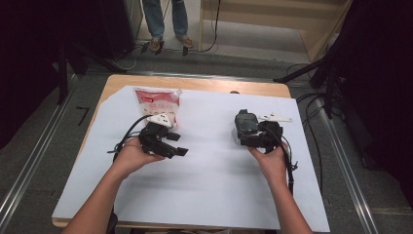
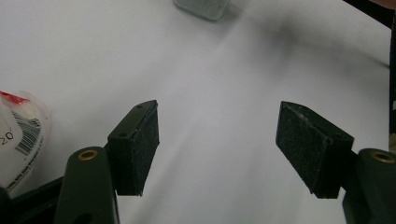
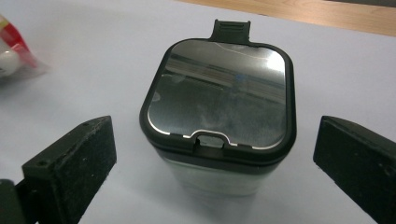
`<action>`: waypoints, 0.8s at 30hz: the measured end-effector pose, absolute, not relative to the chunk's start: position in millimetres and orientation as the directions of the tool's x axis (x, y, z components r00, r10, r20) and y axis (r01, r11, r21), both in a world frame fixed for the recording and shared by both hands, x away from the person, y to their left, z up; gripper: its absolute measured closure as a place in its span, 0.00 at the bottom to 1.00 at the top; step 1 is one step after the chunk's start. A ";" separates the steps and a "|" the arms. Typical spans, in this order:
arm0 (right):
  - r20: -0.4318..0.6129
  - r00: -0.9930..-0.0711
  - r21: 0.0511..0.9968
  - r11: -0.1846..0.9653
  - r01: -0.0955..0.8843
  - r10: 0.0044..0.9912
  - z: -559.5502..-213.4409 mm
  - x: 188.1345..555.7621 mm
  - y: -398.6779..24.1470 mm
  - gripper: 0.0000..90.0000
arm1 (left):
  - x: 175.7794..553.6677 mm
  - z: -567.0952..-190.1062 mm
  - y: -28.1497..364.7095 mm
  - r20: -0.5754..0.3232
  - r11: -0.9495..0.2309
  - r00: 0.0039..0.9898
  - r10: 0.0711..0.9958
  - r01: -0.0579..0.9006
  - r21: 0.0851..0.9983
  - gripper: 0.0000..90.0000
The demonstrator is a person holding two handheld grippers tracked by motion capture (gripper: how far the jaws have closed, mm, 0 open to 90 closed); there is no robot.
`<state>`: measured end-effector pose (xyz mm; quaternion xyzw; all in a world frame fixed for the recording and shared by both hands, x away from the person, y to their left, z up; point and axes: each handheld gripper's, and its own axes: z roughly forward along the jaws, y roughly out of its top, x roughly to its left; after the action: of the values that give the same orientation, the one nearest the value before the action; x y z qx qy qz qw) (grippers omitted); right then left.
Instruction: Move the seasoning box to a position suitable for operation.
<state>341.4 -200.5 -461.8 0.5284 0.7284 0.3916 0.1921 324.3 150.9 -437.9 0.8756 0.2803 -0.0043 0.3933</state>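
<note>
A small clear-walled container (image 3: 219,112) with a black-rimmed, shiny lid stands upright on the white sheet, lid closed; it appears at the right of centre in the high view as the container (image 1: 245,125). My right gripper (image 3: 217,156) is open, its jaws flanking the container's near side with a gap on each side. In the high view the right gripper (image 1: 252,137) sits just behind it. My left gripper (image 2: 217,149) is open with nothing between its pads and hovers over bare sheet, the left gripper (image 1: 176,145) pointing right. A clear bag with a red label (image 1: 158,102) lies behind it.
A white sheet (image 1: 209,175) covers most of the wooden table (image 1: 195,84). The bag's barcode corner (image 2: 21,135) lies just left of my left jaw. A person's legs (image 1: 165,22) stand beyond the far edge. Cables and dark stands flank the table.
</note>
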 end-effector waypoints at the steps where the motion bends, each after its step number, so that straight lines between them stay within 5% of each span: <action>1: 0.134 -0.364 0.771 0.134 0.623 0.922 -462.9 343.0 -199.3 0.00 | 324.3 -437.9 150.9 -0.227 -0.534 0.843 0.488 0.494 0.687 0.35; 12: 0.140 -0.267 0.760 0.069 0.647 0.954 -482.6 360.4 -189.0 0.00 | 324.4 -438.8 150.1 -0.232 -0.535 0.843 0.485 0.496 0.684 0.36; 24: 0.154 -0.266 0.748 0.064 0.661 0.952 -503.7 370.1 -179.6 0.04 | 324.2 -437.6 150.2 -0.225 -0.529 0.838 0.497 0.498 0.687 0.37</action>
<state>370.1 -179.6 -503.7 0.5736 0.7027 0.3730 0.1951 324.2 150.2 -437.6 0.8743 0.2845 -0.0009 0.3933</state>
